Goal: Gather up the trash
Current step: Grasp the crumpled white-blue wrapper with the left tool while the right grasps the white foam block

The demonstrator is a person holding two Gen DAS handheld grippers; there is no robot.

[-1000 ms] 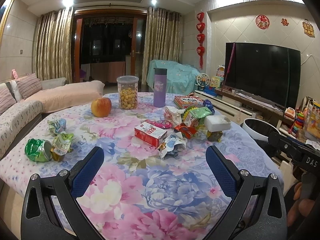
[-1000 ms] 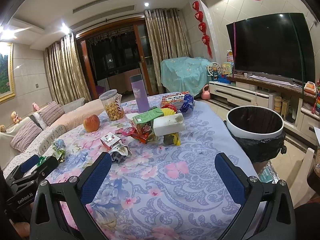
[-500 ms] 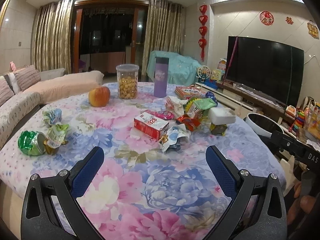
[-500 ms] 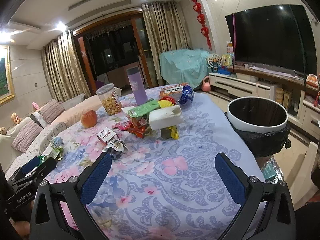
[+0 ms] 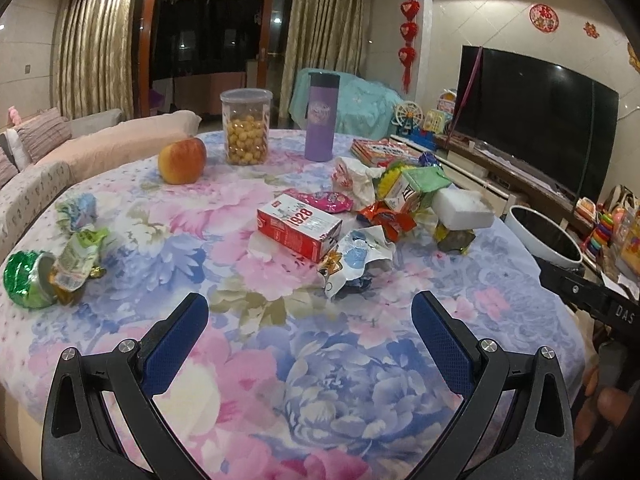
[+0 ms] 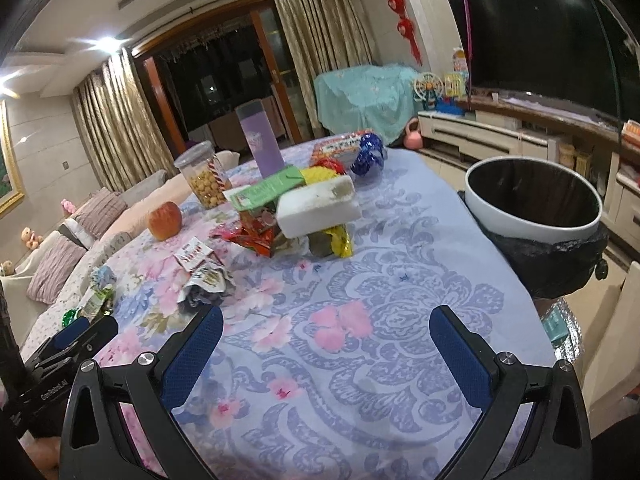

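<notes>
Trash is scattered over the floral tablecloth (image 5: 320, 360). A red carton (image 5: 299, 227) lies mid-table with a crumpled white wrapper (image 5: 356, 260) beside it. Behind them sit a white foam block (image 5: 462, 209), a green box (image 5: 424, 180) and red and yellow wrappers. At the left lie a crushed green can (image 5: 26, 280) and small wrappers (image 5: 78, 256). My left gripper (image 5: 310, 320) is open above the near cloth, empty. My right gripper (image 6: 326, 334) is open and empty too, with the foam block (image 6: 318, 210) ahead. A white bin with a black liner (image 6: 534, 204) stands off the table's right edge.
An apple (image 5: 182, 160), a jar of yellow balls (image 5: 246, 126), a purple bottle (image 5: 320, 116) and a book (image 5: 384, 152) stand at the far side. A sofa (image 5: 48, 152) runs along the left, a television (image 5: 536, 120) and low cabinet along the right.
Both grippers have tilted down and moved in toward the table, so the trash looks closer and lower. Both stay open, and nothing on the table has moved.
</notes>
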